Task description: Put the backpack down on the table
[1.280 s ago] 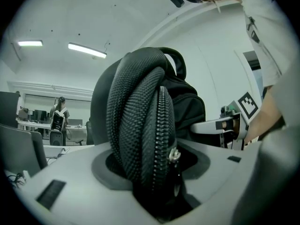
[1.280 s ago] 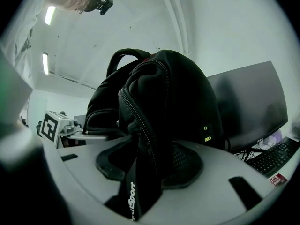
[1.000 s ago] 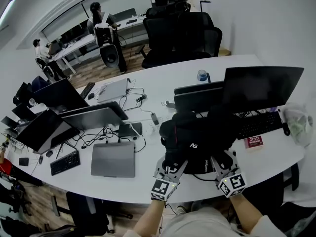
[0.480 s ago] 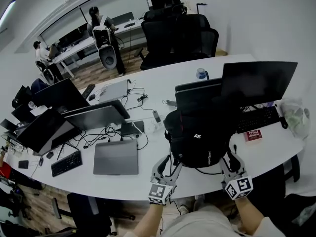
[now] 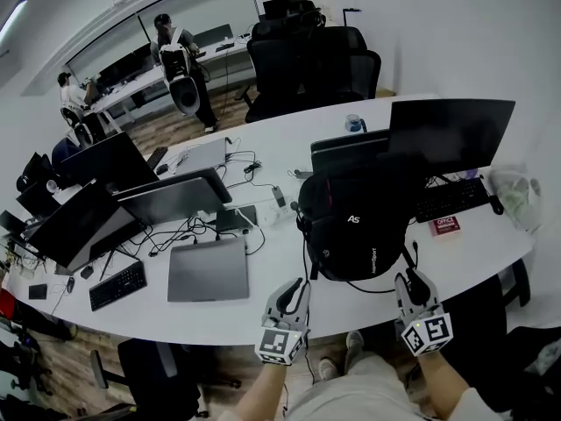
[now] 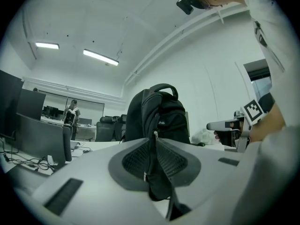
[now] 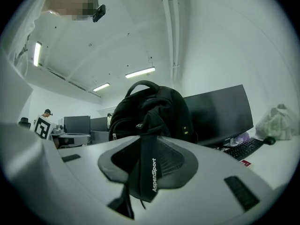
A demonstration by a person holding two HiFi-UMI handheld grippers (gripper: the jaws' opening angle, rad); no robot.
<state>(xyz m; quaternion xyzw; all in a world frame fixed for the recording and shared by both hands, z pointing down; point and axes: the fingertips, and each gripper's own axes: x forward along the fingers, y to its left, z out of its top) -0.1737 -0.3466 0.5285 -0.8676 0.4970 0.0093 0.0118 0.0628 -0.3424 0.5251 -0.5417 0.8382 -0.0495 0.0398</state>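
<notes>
1. The black fabric backpack (image 5: pixel 355 226) is stood upright on the long white table (image 5: pixel 272 281).
2. Its thin black strap (image 6: pixel 155 172) is pinched by the left gripper (image 5: pixel 297 285), whose jaws have just been closing.
3. Its broad lettered strap (image 7: pixel 149 172) is pinched by the right gripper (image 5: pixel 408 281), whose jaws have also just been closing.

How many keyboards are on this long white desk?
3. One black keyboard at the near left edge, a second keyboard in front of the black right monitor, a third keyboard farther back on the left. Others may be hidden.
</notes>
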